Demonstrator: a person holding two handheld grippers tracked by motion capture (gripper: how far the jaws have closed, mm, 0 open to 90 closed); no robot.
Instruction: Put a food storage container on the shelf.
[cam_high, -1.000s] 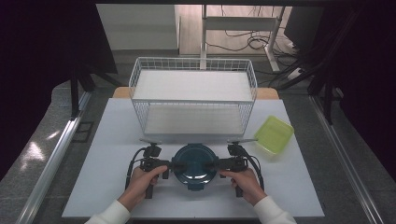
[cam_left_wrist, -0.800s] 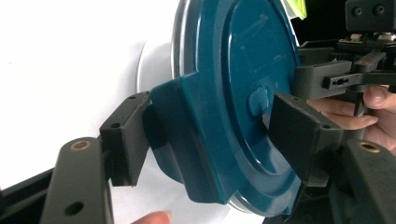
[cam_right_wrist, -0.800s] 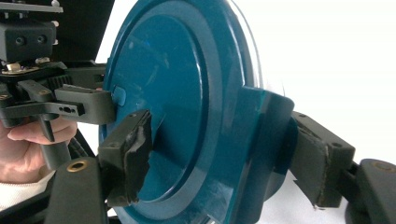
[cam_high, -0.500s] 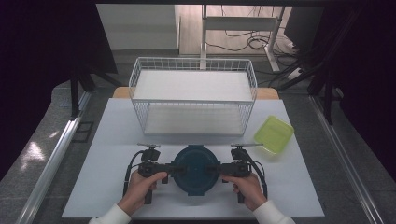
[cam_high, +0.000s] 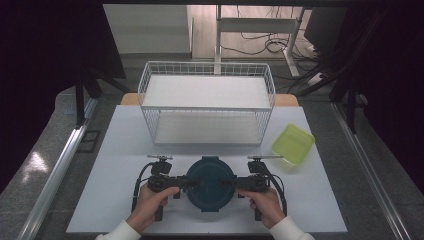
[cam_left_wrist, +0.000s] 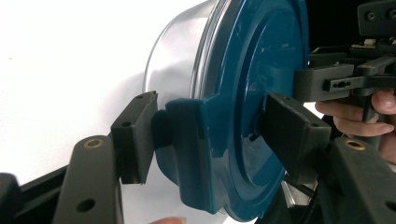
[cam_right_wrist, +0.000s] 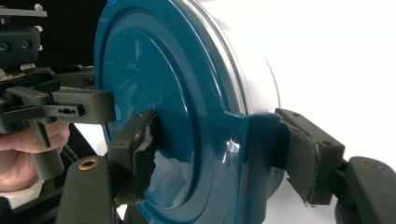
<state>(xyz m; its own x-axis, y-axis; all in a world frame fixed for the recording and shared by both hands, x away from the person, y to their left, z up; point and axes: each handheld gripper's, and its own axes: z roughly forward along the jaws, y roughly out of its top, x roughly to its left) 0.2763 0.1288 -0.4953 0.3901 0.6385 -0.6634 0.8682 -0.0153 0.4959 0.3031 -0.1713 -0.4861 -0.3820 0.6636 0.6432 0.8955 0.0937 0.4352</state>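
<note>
You hold a round steel container with a dark teal plastic lid (cam_high: 210, 183) between two grippers over the white counter (cam_high: 115, 160).
The left gripper (cam_left_wrist: 205, 140) and right gripper (cam_right_wrist: 219, 156) each clench a lid latch; uneven pulling could pop it open.

1. From the high view, my forearms are cut off by the bottom edge.
2. The lidded container (cam_left_wrist: 233, 93) hides its own contents from me.
3. In the left gripper view, the container's lid (cam_left_wrist: 261, 112) runs past the top edge.

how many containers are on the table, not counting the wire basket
2. A round container with a dark teal lid sits at the near edge, between the left claw and right claw. A yellow-green tray lies right of the wire basket.
</note>
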